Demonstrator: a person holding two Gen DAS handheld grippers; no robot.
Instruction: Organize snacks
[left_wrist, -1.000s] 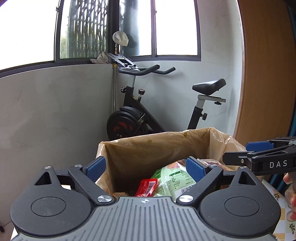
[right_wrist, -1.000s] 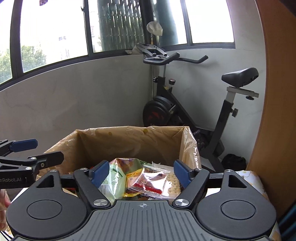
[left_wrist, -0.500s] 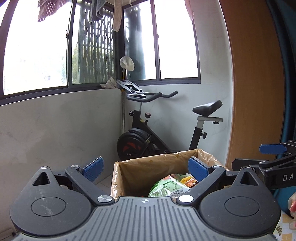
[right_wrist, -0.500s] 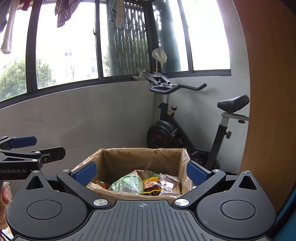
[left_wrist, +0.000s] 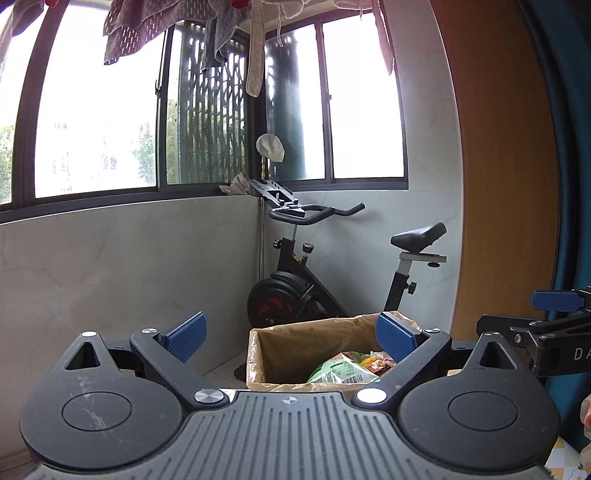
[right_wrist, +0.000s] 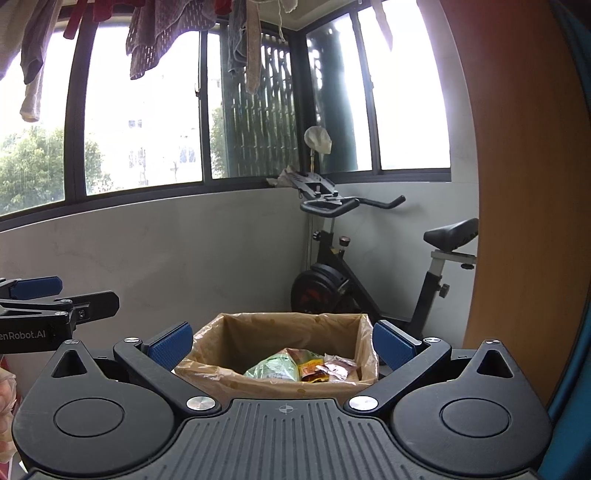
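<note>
We are holding both the left gripper (left_wrist: 291, 332) and right gripper (right_wrist: 282, 341) released and empty; snack packets (right_wrist: 299, 367) are lying in the lined box (right_wrist: 229, 332) at lower centre, seemingly finishing

Daylight floods in through the windows (left_wrist: 99, 122), which are blown out to near white in both views. The laundry (right_wrist: 162, 33) hanging before them reads as dark, backlit shapes. The wall (left_wrist: 110, 266) below is evenly and softly lit, with no hard shadows. Fisheye distortion bends the frames and the wooden panel (right_wrist: 524, 184) at the edges. Focus is sharp throughout.
</note>
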